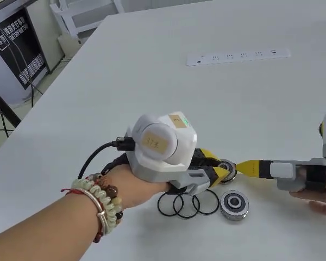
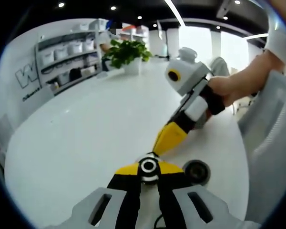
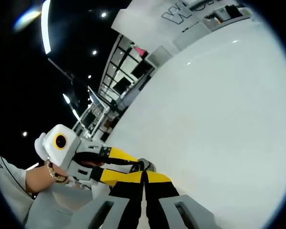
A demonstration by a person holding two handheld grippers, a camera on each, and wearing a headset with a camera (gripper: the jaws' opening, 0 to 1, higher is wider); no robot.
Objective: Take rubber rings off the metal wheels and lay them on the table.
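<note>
1. Peeling a ring off the held metal wheel (image 2: pixel 149 166) looks like the step in hand. The left gripper (image 1: pixel 221 173) pinches that wheel between its yellow-tipped jaws, lifted just above the white table (image 1: pixel 152 81).
2. The right gripper (image 3: pixel 144 177) comes in from the opposite side, its jaws pressed together into one thin point that touches the wheel's rim. Whether any rubber is nipped between them I cannot tell.
3. To do it well, I judge that the point should catch the ring's edge and roll it sideways off the groove. Pulling straight out would only stretch it.
4. The left grip needs to be firm and on the wheel's faces, leaving the rim free. The wheel may twist or pop out if the pull runs across the jaws.
5. Three rubber rings (image 1: pixel 187 205) lie overlapping on the table just below the left gripper. A second metal wheel (image 1: pixel 234 205) lies flat beside them, so a freed ring belongs in that row.
6. The left hand (image 1: pixel 127 187) wraps the gripper's handle from behind, wrist level and beaded bracelets (image 1: pixel 100 204) showing, jaws aimed to the person's right.
7. The right hand (image 1: pixel 321 202) holds its gripper roughly level, aimed leftward, so the two tools meet nearly nose to nose.
8. A white power strip (image 1: pixel 238 55) sits well apart at the table's far side.
</note>
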